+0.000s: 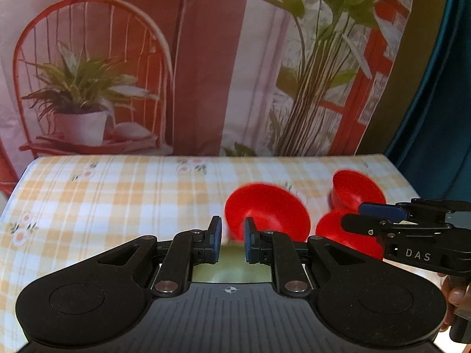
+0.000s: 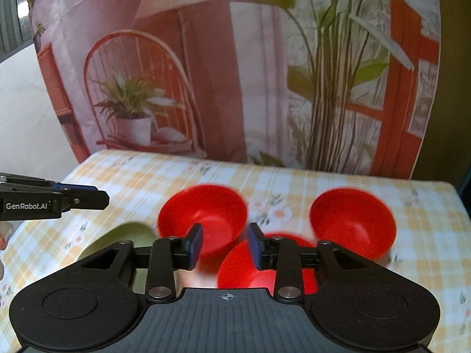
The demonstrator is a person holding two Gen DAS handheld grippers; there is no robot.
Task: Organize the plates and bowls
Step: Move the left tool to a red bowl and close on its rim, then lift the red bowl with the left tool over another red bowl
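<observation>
The left gripper [image 1: 232, 239] has its jaws partly open, with a small gap between the blue pads, and it holds nothing. A green plate [image 1: 232, 267] lies flat right under it. A red bowl [image 1: 266, 210] sits just past the right pad, at about 1 o'clock.

The right gripper [image 2: 225, 244] is open a bit wider and holds nothing too. 3 red bowls sit near it on the checked cloth [image 2: 426, 235]. 1 bowl [image 2: 203, 216] is at 11 o'clock, with its rim between the pads. 1 bowl [image 2: 353, 220] is at 2 o'clock. The nearest bowl [image 2: 244, 267] is low, at 5 o'clock, partly hidden by the gripper.

The table's far edge [image 1: 206, 156] meets a printed curtain [image 1: 206, 58]. The cloth from 9 to 11 o'clock of the left gripper is bare.
</observation>
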